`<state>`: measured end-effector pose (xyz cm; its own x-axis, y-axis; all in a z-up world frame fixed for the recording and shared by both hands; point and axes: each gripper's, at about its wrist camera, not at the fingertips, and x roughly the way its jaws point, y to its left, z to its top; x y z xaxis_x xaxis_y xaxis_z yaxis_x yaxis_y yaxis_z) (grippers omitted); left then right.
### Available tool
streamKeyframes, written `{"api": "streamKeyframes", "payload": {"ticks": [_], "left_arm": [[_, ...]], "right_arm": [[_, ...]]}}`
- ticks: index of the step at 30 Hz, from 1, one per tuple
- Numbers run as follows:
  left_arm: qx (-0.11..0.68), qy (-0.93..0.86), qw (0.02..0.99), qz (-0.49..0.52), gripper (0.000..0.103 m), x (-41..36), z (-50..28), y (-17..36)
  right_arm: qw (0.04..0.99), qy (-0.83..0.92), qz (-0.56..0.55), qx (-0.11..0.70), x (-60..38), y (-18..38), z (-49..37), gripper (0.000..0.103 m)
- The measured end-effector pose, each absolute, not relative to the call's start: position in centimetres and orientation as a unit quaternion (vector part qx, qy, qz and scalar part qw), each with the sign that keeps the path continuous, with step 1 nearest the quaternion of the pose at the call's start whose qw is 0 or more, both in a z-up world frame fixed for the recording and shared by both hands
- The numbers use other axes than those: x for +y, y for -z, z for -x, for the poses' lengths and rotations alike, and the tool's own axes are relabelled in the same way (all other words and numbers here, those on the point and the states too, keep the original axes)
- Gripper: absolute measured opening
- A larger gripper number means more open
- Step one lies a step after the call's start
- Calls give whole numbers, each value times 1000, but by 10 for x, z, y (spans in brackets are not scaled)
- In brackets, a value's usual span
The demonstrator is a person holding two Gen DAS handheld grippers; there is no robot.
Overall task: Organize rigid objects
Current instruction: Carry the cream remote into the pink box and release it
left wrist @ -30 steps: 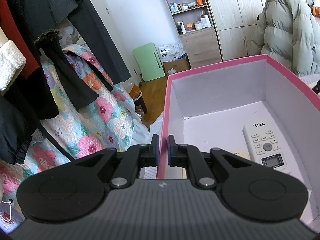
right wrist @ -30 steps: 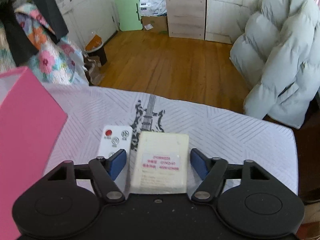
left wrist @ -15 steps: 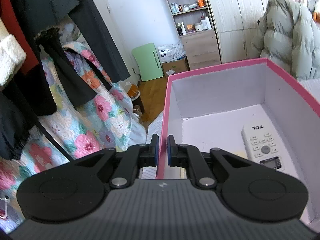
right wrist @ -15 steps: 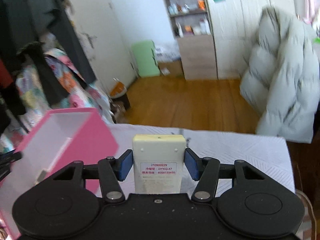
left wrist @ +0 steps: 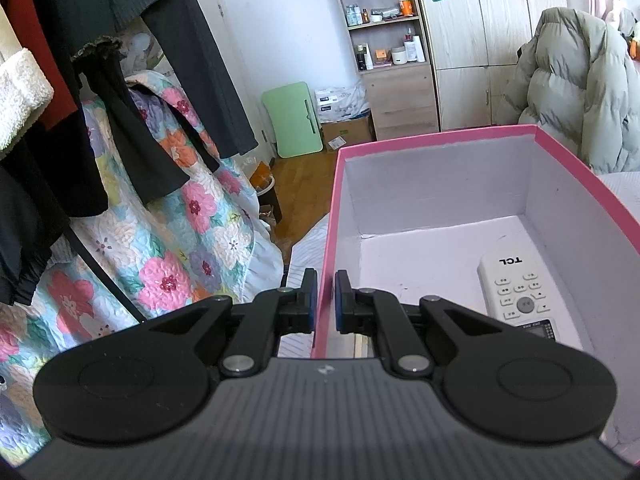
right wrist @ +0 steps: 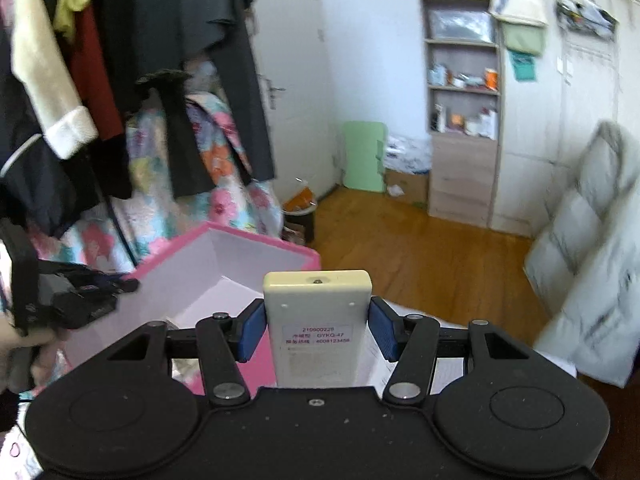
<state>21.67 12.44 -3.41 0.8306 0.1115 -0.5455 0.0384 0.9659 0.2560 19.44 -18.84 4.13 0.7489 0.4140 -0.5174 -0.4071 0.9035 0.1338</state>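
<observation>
One white TCL remote [left wrist: 520, 292] already lies on the floor of the pink box [left wrist: 440, 142], whose wall the left gripper [left wrist: 323, 300] pinches; the right gripper [right wrist: 316, 330] clamps a cream remote [right wrist: 316, 320] in the air beside the box, not yet in it.

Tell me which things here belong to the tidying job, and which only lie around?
Job:
- pink box, clamped by left gripper
- cream remote in right gripper
- white TCL remote inside box

Lying about:
- puffer jacket
- hanging clothes
- floral quilt
</observation>
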Motion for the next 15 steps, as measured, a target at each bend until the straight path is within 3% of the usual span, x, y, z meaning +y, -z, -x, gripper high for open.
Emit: {"api": "streamKeyframes", "payload": {"ticks": [7, 15], "left_arm": [[285, -27, 948, -142, 7, 120, -217, 35], [276, -17, 955, -109, 6, 129, -215, 33]], "right_arm": [[910, -321, -13, 260, -143, -68, -215, 61], [865, -372, -12, 337, -60, -42, -286, 61]]}}
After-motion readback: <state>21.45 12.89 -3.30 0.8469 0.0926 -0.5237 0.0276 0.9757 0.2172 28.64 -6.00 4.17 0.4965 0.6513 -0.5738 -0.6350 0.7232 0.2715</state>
